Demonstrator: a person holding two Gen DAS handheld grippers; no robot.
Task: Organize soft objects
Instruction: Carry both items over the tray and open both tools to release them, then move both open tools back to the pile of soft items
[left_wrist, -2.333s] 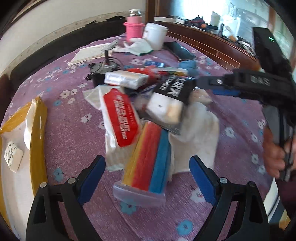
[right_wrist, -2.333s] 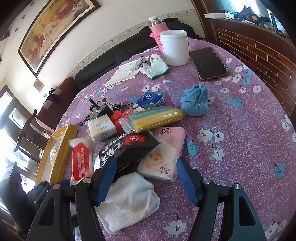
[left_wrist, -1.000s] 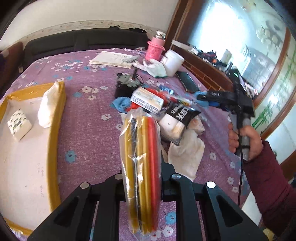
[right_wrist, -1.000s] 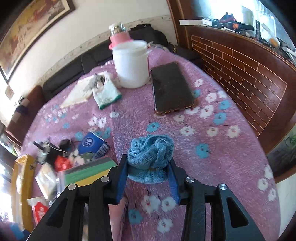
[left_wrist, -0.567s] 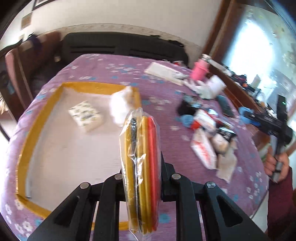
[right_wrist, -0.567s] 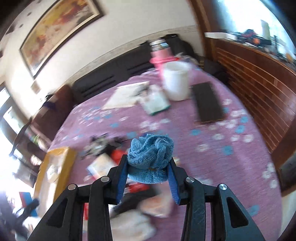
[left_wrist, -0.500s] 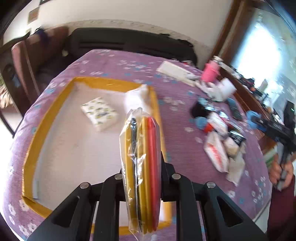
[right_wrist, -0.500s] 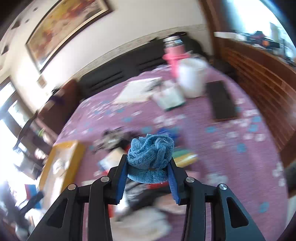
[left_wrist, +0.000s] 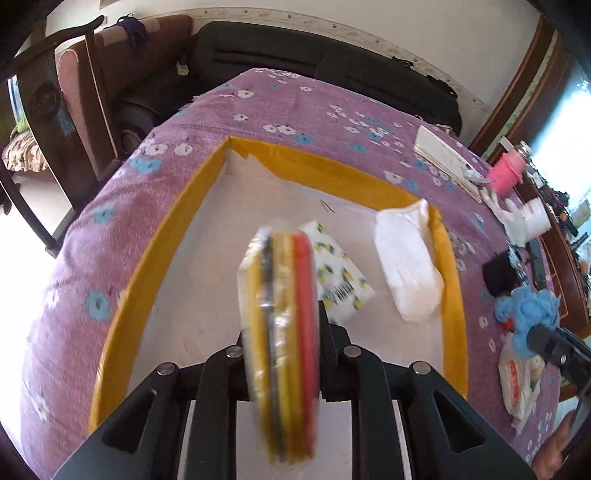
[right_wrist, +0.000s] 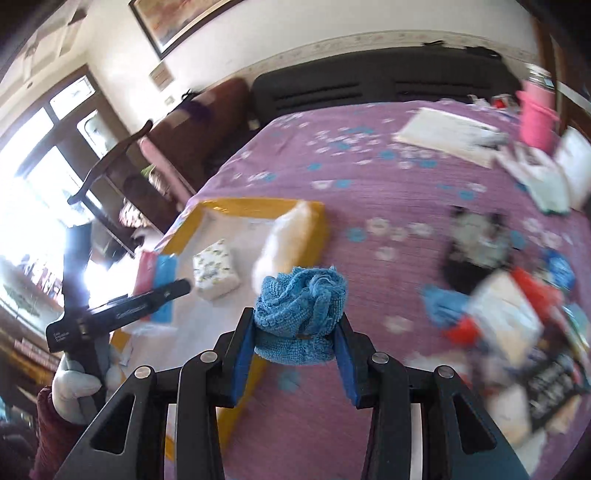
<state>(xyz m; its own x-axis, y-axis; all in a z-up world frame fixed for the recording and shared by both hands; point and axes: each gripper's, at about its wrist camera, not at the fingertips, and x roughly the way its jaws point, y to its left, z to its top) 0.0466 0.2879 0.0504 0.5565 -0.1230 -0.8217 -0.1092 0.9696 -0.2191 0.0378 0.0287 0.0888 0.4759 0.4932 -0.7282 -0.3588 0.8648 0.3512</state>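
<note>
My left fingertips hidden behind the blurred sponge pack (left_wrist: 282, 343), pile of packets (right_wrist: 517, 325) smeared, labels unreadable

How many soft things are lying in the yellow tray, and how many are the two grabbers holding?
Lying in the yellow tray: 2 (patterned tissue pack, white cloth)
Held by grippers: 2 (striped pack in left gripper, blue knitted cloth in right gripper)
Total: 4

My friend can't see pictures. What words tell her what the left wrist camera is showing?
The left gripper is shut on a clear-wrapped pack of yellow and red cloths above a white tray with a yellow rim. A flower-printed tissue pack and a white glove lie in the tray, on a purple flowered tablecloth.
</note>
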